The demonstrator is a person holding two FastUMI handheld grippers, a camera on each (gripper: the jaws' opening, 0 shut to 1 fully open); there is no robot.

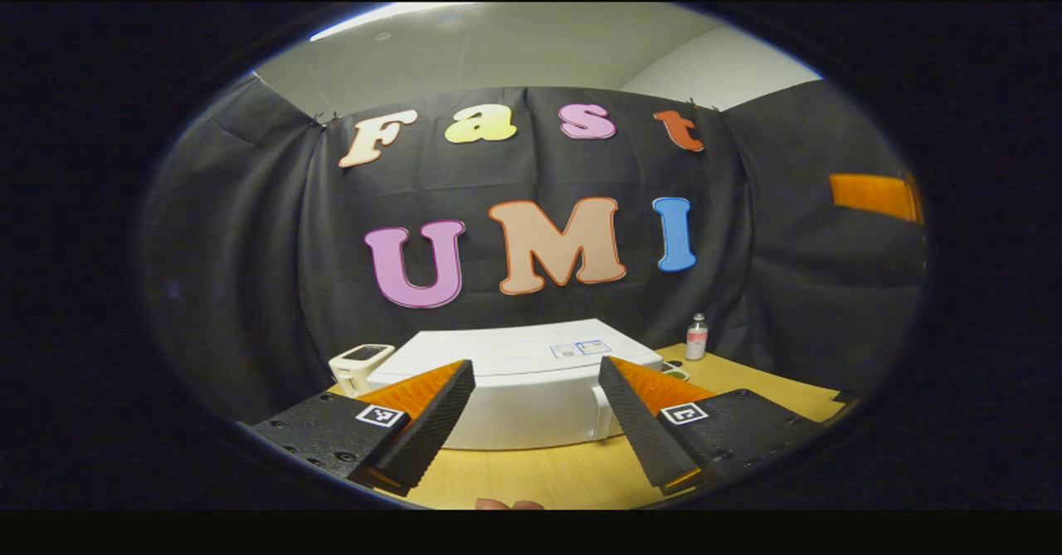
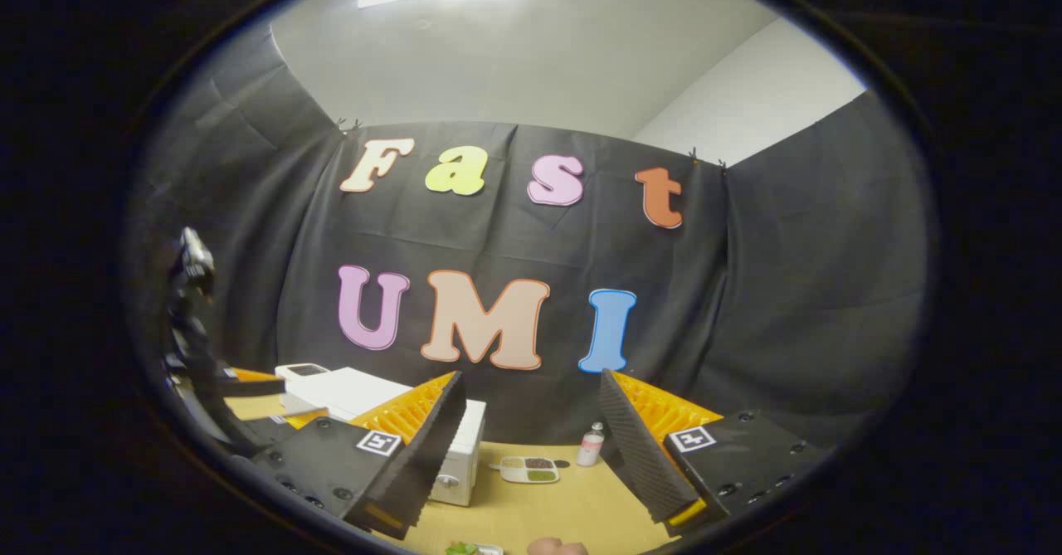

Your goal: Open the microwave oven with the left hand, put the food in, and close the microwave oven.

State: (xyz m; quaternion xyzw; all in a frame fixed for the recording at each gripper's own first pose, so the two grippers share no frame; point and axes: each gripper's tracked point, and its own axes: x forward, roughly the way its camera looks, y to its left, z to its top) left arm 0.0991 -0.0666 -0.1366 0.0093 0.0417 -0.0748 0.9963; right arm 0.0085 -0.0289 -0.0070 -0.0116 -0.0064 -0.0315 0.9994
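My left claw (image 1: 535,426) is spread wide with nothing between its fingers, hovering above the wooden counter (image 1: 539,476). Straight ahead through the gap sits the white microwave oven (image 1: 518,381), door shut as far as I can tell, nothing standing between me and it. Off its left corner there's a small white device (image 1: 358,362); to its right a little bottle (image 1: 697,337) with a pink label, and something small beside the oven's right end that I can't make out.

Right claw (image 2: 531,447) is also wide open and empty. From the right gripper view I see the oven's side (image 2: 456,464), partly hidden behind my own left finger. Beyond it lies a white divided tray of food (image 2: 529,469), the bottle just beside it. The other gripper's dark body sits blurred at the far left. At the bottom edge, something green on a dish (image 2: 465,549) is cut off.
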